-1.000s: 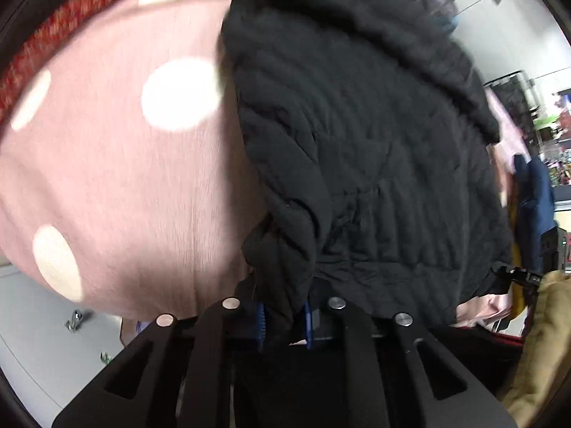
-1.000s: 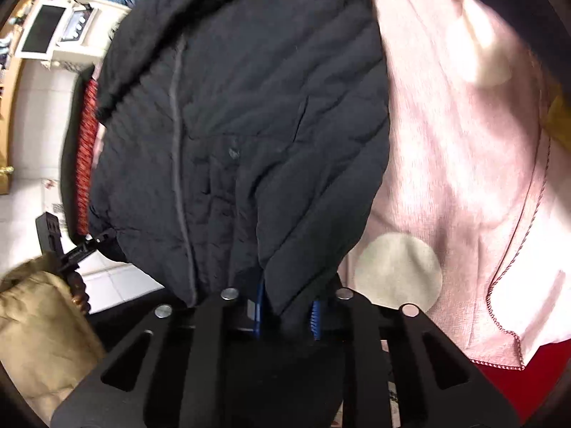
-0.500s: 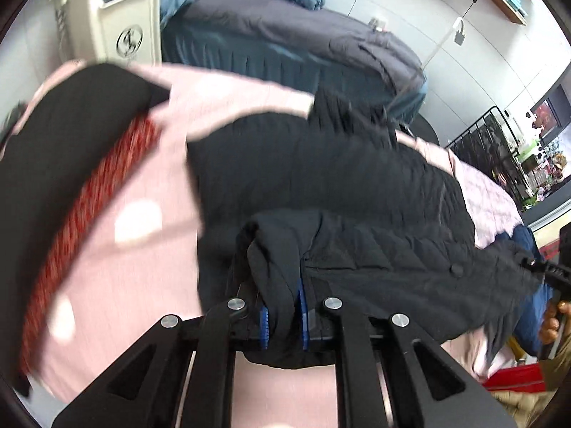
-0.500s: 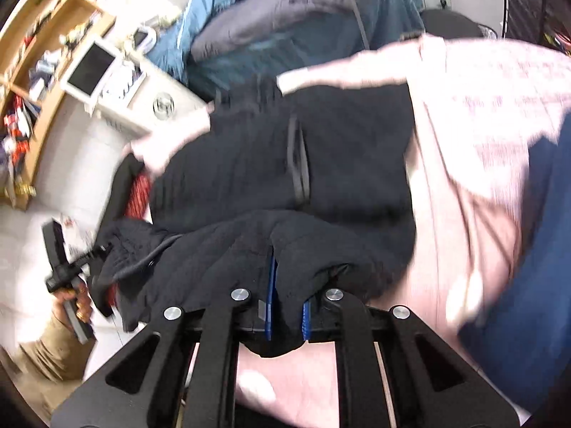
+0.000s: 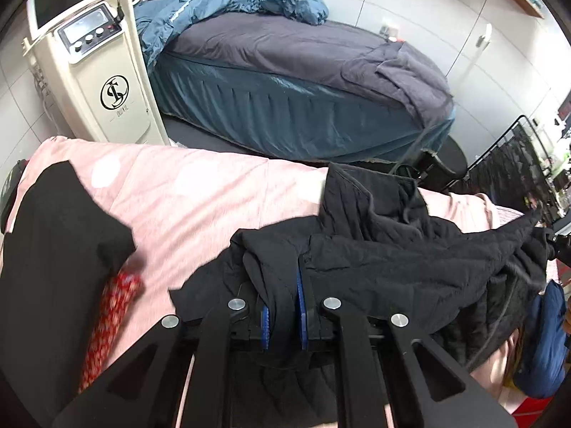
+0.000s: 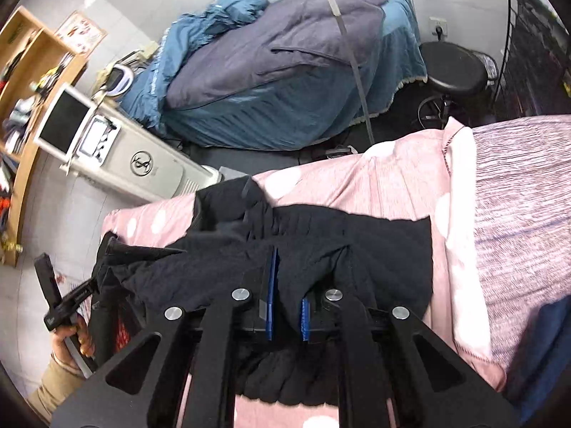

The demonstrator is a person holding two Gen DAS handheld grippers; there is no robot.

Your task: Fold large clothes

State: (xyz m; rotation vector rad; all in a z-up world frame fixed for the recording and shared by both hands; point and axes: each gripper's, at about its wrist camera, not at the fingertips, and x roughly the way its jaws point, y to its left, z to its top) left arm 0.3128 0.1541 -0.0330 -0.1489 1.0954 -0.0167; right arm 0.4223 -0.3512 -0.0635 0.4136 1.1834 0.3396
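A black quilted jacket lies folded across a pink polka-dot bed cover. My left gripper is shut on a bunched edge of the jacket between its blue pads. In the right wrist view the same jacket spreads over the pink cover, and my right gripper is shut on another bunched edge of it. The left gripper also shows in the right wrist view, pinching the jacket's far corner. Both held edges are lifted slightly above the rest of the jacket.
A second bed with blue-grey bedding stands behind. A beige machine with a screen is at the left. A black cloth and red patterned fabric lie on the left. A black stool and rack stand at the right.
Both grippers have swung up and forward, carrying the jacket's lower edge over its upper part. The views went from looking down on the spread jacket to looking across the room.
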